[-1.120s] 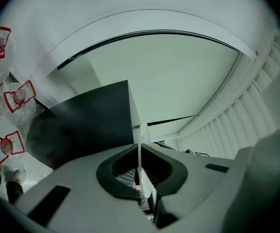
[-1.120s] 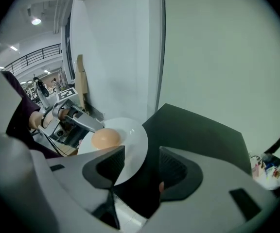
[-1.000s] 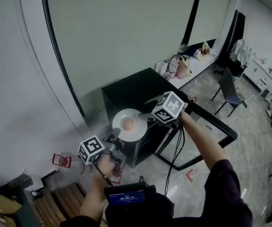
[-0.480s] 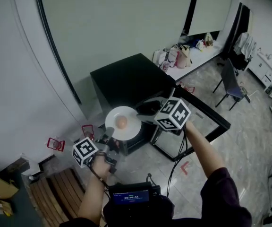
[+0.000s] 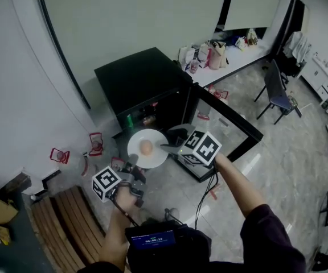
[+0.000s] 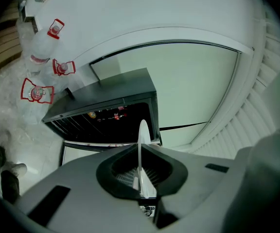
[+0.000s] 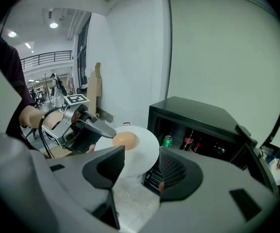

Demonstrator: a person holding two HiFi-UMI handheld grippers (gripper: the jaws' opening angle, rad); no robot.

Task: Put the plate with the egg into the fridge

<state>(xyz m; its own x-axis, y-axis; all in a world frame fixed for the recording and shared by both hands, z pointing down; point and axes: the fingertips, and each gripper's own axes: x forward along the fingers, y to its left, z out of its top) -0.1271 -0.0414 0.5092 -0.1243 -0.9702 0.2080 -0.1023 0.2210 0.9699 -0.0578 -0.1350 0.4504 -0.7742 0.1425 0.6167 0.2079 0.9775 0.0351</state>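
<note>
The left gripper [image 5: 133,164] clamps the rim of the white plate [image 5: 157,137], egg [image 5: 146,147] aboard, just in front of the open black fridge [image 5: 138,78], not yet inside. The right gripper [image 5: 172,144] hangs alongside, jaws spread, empty.

Grey floor [image 5: 289,152]: black fridge [image 5: 138,75] standing, door open; water bottles [image 5: 95,143] nearby.

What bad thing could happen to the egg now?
The egg sits loose on the plate, and only the left gripper pinches the plate, at its rim; a tilt could roll the egg off. The right gripper is open beside it, so it may not help. The fridge already holds a can and bottles the plate might bump.
</note>
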